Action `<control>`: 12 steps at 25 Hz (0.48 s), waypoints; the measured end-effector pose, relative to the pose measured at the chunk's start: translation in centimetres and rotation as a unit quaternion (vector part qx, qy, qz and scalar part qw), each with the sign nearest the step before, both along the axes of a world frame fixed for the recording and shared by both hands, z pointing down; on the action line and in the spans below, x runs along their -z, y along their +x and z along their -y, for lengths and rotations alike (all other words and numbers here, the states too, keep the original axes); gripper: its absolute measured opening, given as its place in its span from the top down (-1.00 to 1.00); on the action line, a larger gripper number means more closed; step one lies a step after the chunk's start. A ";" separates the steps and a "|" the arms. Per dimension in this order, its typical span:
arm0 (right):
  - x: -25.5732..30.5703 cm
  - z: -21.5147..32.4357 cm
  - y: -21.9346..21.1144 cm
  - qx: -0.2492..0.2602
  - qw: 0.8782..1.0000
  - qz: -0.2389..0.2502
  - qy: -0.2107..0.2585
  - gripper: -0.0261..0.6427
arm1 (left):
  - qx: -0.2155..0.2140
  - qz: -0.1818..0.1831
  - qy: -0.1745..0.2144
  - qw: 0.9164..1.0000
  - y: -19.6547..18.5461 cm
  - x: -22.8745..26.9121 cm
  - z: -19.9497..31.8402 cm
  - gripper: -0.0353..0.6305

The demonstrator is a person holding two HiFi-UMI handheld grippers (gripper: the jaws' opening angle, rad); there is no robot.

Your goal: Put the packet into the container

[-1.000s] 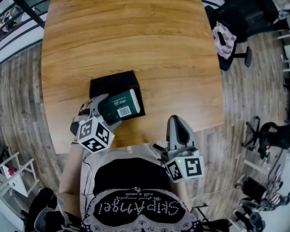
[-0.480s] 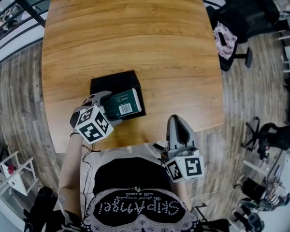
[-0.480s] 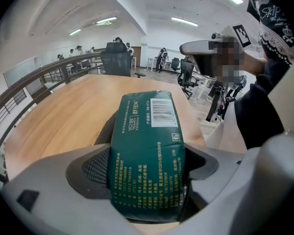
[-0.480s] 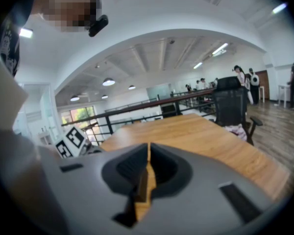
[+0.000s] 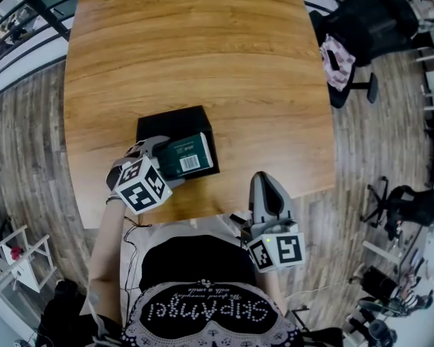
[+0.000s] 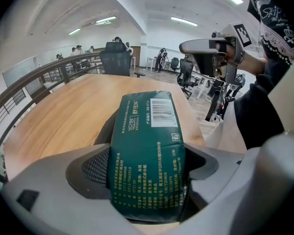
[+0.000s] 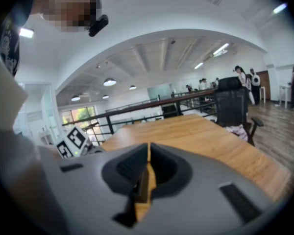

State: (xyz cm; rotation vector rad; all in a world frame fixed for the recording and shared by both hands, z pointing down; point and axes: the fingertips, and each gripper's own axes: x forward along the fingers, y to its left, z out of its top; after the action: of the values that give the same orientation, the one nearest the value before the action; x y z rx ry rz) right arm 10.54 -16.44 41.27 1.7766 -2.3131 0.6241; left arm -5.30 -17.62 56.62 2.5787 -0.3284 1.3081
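Note:
A dark green packet [image 5: 185,156] with a white barcode label is clamped between the jaws of my left gripper [image 5: 158,162]. In the left gripper view the packet [image 6: 147,151] juts forward past the fingers. It hangs over the right half of a black box-shaped container [image 5: 171,126] near the table's front edge. Whether the packet touches the container I cannot tell. My right gripper [image 5: 266,185] is shut and empty at the table's front edge, to the right of the container. In its own view the right gripper [image 7: 148,166] has its jaws pressed together.
The wooden table [image 5: 195,56] stretches away beyond the container. A black office chair [image 5: 362,20] with pink cloth stands off its right side. A railing [image 5: 29,13] runs along the far left. The person's torso is just below the table edge.
My left gripper has carried the packet slightly up and left, further over the black container. The right gripper has stayed where it was.

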 end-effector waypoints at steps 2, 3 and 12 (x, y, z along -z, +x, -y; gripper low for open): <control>0.1 0.0 0.0 -0.001 1.000 0.000 0.001 0.81 | 0.001 -0.001 0.001 1.000 -0.1 0.1 0.0 -0.42; 0.1 -0.1 -0.1 -0.001 1.000 0.000 0.001 0.81 | 0.002 -0.001 0.002 1.000 -0.1 0.1 0.0 -0.42; 0.5 -0.5 -0.1 -0.002 1.000 -0.001 0.005 0.81 | 0.011 -0.002 0.008 1.000 -0.2 0.4 -0.1 -0.42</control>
State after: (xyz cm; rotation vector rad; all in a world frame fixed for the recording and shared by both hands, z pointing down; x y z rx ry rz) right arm 10.43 -15.98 40.79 1.7851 -2.3161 0.6135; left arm -5.53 -17.53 56.20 2.5833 -0.3673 1.2989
